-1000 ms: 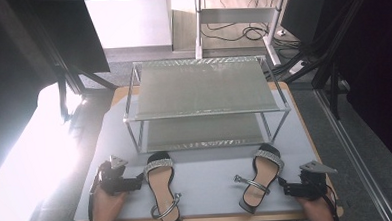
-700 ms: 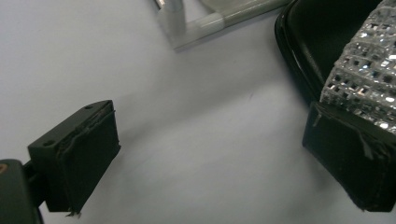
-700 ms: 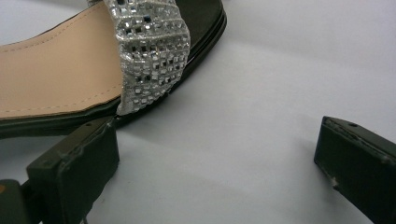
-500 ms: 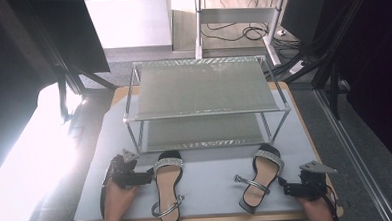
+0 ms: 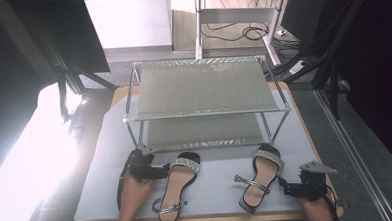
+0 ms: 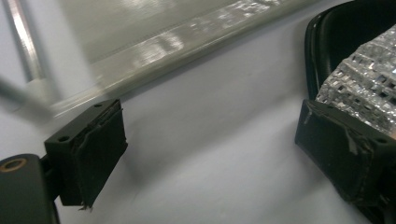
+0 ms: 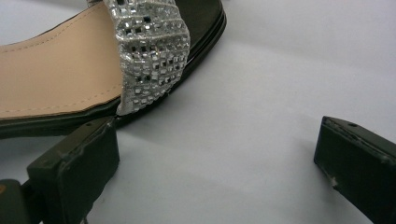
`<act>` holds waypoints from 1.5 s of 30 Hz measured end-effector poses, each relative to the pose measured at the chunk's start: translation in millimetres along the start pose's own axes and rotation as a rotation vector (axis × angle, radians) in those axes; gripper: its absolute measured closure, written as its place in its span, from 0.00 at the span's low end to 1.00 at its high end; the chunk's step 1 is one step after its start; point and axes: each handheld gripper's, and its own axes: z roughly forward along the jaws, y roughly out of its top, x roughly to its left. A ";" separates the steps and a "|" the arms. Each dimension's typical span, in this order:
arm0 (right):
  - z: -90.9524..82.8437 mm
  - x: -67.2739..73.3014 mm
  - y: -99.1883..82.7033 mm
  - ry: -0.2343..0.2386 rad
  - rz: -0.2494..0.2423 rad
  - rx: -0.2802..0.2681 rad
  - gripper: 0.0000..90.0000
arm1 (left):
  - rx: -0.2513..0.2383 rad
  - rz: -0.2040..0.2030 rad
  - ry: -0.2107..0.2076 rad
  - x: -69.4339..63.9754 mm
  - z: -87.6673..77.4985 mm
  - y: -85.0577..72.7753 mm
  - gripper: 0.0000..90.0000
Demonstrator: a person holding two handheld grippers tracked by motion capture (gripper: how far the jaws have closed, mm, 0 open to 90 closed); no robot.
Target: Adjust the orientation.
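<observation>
Sandal (image 5: 176, 187) near the left of the desk (image 5: 217, 175) looks light with a stiff sole, best pinched at the sole edge by the jewelled strap. Left gripper (image 5: 159, 172), jaws just narrowing yet empty, sits at its toe. Right gripper (image 5: 286, 188) gapes beside the other sandal (image 5: 259, 180).

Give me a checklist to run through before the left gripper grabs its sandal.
1. Left gripper open: ok, its jaws have just been closing a little, with only mat between them.
2. Left sandal flat on the mat: ok.
3. Jaws straddle the sandal's edge: not ok, one jaw sits beside the glitter strap.
4. Lower rack shelf free: ok.
5. Right gripper clear of the right sandal: cannot tell.
</observation>
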 end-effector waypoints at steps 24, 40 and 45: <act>-0.1 0.0 -0.3 -0.001 -0.001 -0.002 0.00 | -0.043 0.053 -0.236 -6.6 -23.9 8.5 0.33; -0.1 -0.1 -0.3 0.000 -0.001 -0.002 0.00 | -0.019 0.065 -0.349 -26.5 6.2 16.6 0.52; -0.1 -0.1 -0.4 0.000 -0.001 -0.003 0.00 | -0.005 -0.024 -0.417 -22.4 12.4 17.3 0.61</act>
